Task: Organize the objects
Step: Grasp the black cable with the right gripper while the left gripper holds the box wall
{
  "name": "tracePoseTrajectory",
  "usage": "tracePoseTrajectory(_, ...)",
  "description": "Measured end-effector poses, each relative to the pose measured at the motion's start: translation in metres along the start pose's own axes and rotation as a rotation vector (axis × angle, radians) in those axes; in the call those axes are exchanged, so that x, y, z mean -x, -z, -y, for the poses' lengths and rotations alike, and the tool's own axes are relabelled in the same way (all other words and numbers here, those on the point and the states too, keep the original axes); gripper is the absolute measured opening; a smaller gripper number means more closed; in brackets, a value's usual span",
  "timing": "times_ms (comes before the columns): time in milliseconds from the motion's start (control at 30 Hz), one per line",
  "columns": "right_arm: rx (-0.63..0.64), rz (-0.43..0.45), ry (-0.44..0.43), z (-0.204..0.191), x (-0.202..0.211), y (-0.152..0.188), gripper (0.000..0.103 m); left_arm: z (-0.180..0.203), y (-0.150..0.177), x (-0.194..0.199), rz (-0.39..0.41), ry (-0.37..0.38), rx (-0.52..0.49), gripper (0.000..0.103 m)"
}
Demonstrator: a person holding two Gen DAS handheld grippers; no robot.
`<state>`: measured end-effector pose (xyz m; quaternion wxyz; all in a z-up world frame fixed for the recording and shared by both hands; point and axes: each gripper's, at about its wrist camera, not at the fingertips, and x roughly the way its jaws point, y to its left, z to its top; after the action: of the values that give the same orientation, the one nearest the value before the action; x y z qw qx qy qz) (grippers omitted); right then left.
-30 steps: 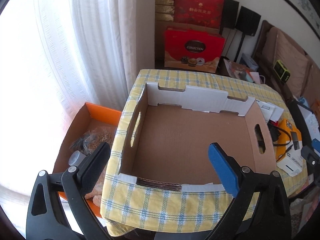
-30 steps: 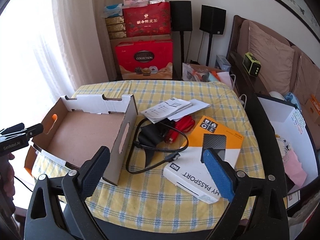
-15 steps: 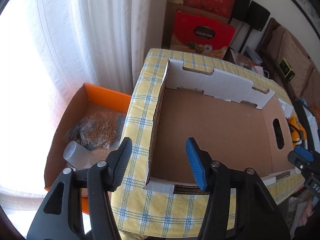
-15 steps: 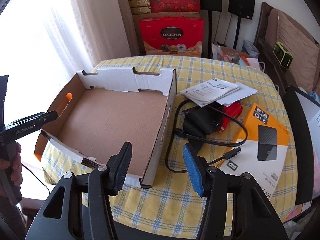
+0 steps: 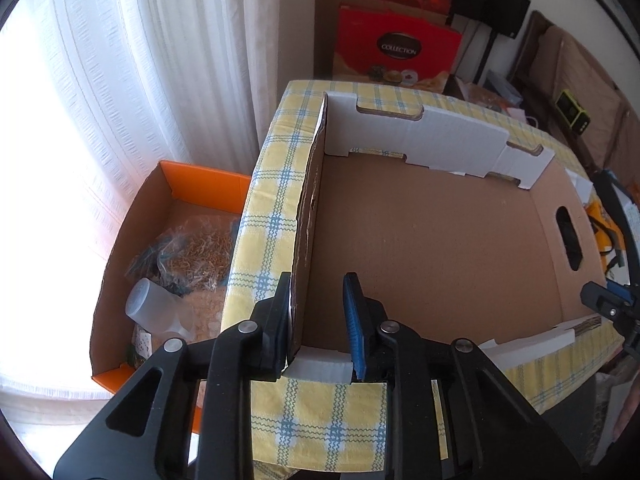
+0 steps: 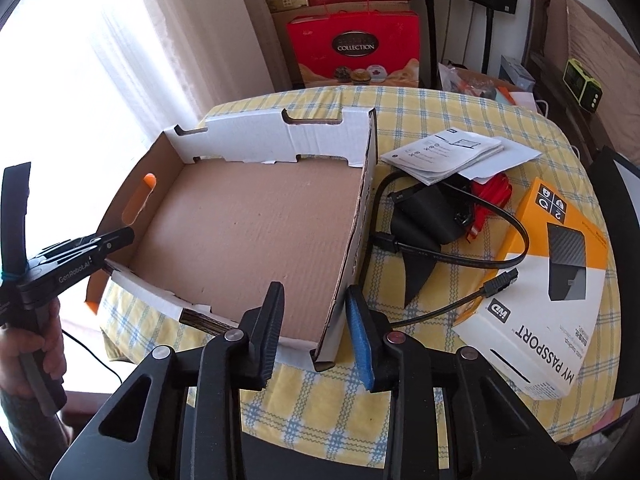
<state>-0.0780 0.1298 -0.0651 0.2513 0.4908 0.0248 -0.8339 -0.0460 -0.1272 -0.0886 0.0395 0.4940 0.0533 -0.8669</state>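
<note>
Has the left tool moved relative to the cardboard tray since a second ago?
Yes. The left tool has shifted from the tray's near wall to the left wall of the cardboard tray; its jaws have been closing astride that wall.

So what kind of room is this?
Probably a living room at home: a table with a checked tablecloth, a sheer window curtain, stacked red gift boxes and a cushioned sofa.

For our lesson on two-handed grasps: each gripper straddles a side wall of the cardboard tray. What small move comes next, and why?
Probably finish closing both. The left gripper and right gripper have just been closing, each with a wall of the cardboard tray between its pads, but a gap shows beside each wall, so neither looks clamped; pinch firmly before lifting.
</note>
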Motion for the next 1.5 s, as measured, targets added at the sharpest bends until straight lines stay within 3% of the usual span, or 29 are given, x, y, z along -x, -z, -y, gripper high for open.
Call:
tracePoseTrajectory(133, -0.037, 0.043, 0.001, 0.015, 0.02, -0.005, 0.045, -0.005, 0.0, -0.002, -0.006, 0.01, 0.022, 0.022)
tracePoseTrajectory(267, -0.044, 0.102, 0.06, 0.037, 0.05, -0.014, 0.053, -0.006, 0.0, -0.001, -0.003, 0.007, 0.017, 0.022)
tracePoseTrajectory(433, -0.082, 0.126, 0.146, 0.074, 0.067, -0.026, 0.053, -0.005, 0.001, -0.001, 0.003, 0.01, 0.021, 0.022)
tracePoseTrajectory(767, -0.105, 0.094, 0.21, 0.116, 0.049, -0.051, 0.053, -0.006, 0.002, -0.001, 0.007, 0.013, 0.025, 0.022)
tracePoseTrajectory(900, -0.107, 0.068, 0.133, 0.118, 0.038, -0.052, 0.052, -0.006, 0.002, -0.001, 0.008, 0.014, 0.027, 0.022)
tracePoseTrajectory(1067, -0.05, 0.004, 0.144, 0.106, 0.016, -0.05, 0.052, -0.006, 0.003, 0.0, 0.008, 0.011, 0.028, 0.022)
tracePoseTrajectory(1133, -0.028, -0.023, 0.157, 0.103, 0.006, -0.049, 0.047, -0.006, 0.003, 0.0, 0.007, 0.01, 0.03, 0.022)
tracePoseTrajectory(1267, 0.031, -0.056, 0.197, 0.096, -0.007, -0.046, 0.023, -0.006, 0.002, 0.0, 0.006, 0.011, 0.03, 0.022)
tracePoseTrajectory(1367, 0.064, -0.082, 0.203, 0.092, -0.012, -0.045, 0.016, -0.006, 0.002, 0.0, 0.006, 0.012, 0.032, 0.022)
tracePoseTrajectory(1500, 0.134, -0.131, 0.212, 0.084, -0.017, -0.045, 0.02, -0.007, 0.002, -0.001, 0.007, 0.013, 0.034, 0.022)
